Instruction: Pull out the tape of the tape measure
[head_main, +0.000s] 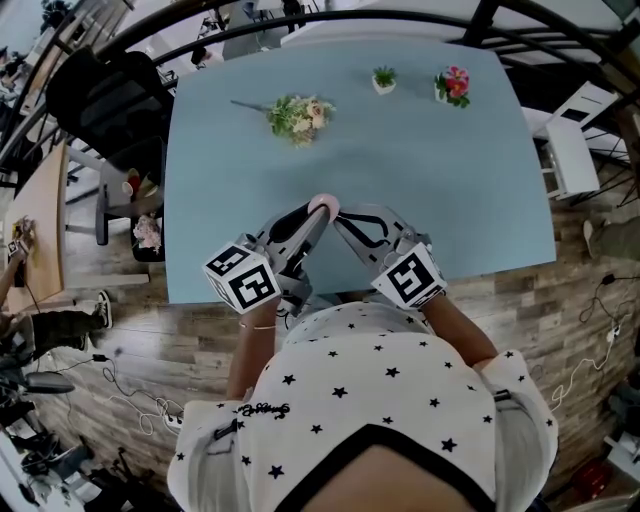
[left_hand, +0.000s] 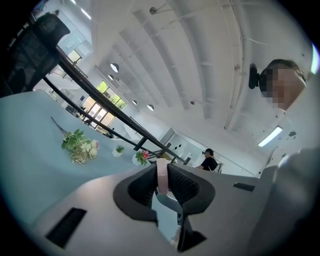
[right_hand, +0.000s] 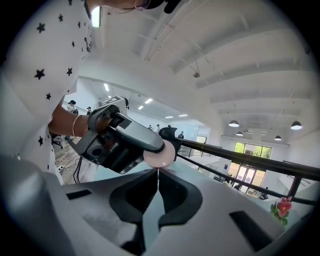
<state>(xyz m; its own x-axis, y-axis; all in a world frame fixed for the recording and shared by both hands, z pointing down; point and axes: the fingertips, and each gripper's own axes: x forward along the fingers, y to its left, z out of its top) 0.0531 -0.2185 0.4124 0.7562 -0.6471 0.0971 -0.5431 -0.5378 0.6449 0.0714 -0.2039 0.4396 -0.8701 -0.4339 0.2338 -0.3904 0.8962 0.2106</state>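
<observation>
In the head view the pink tape measure (head_main: 322, 204) is mostly covered by the 2 sets of jaw tips that meet on it. Only a small rounded bit shows, near the 6 o'clock edge of the light-blue table (head_main: 430, 190); whether it rests on the top or hangs above it cannot be told. That view also hides both hands behind the marker cubes and the star-printed shirt, leaving only the forearms. The left gripper (left_hand: 162, 174) pinches the case edge-on, and its pads cover the case's flat faces, so its own view shows just a narrow pink rim. The right gripper (right_hand: 158, 176) has its jaws pressed together right at the case's 6 o'clock. A hair-thin pale line runs between the pads, too fine to tell whether it is the tape's end. Both grippers slant forward and inward like an upturned V, the left from 7 o'clock, the right from 5 o'clock. A flower bunch (head_main: 298, 117) lies toward the table's 11 o'clock, and 2 small potted plants (head_main: 384, 79) (head_main: 453, 85) stand near 12 to 1 o'clock, well apart from the grippers.
</observation>
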